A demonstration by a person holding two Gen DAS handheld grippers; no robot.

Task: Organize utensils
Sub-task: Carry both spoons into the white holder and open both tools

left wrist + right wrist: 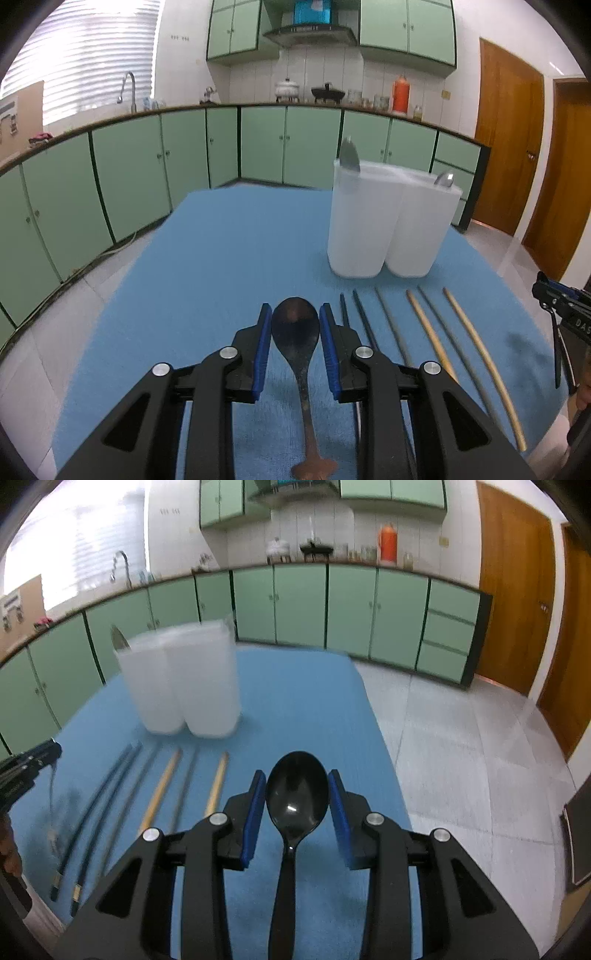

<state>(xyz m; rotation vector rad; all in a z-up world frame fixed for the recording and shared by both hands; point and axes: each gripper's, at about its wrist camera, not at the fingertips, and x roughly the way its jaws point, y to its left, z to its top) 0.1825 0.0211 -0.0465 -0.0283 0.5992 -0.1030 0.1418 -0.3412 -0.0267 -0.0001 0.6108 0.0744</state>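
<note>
Utensils lie spread on the blue cloth (pixel 207 258) in front of the white two-part holder (pixel 391 225), my landmark for everything else. Starting left of the holder and nearer to me, my left gripper (pixel 295 325) has its blue pads pressed against the sides of the bowl of a brown wooden spoon (pixel 297 332), the bowl pointing toward the holder and the handle running back under the gripper; the jaws are narrow, closed on it. Just right of that spoon, in front of the holder, six chopsticks lie in a loose row on the cloth: two dark chopsticks (pixel 354 310), then two grey chopsticks (pixel 391 325) alternating with two pale wooden chopsticks (pixel 476 350). In the holder itself, a metal spoon (pixel 349 153) stands up out of the left compartment and another metal spoon tip (pixel 445 179) shows at the rim of the right one. To the right of the holder and nearer to me, my right gripper (pixel 297 797) carries a glossy black spoon (pixel 295 797) above the right edge of the cloth, its pads tight on the bowl's edges, handle trailing back beneath the gripper. Both spoons sit well short of the holder.
</note>
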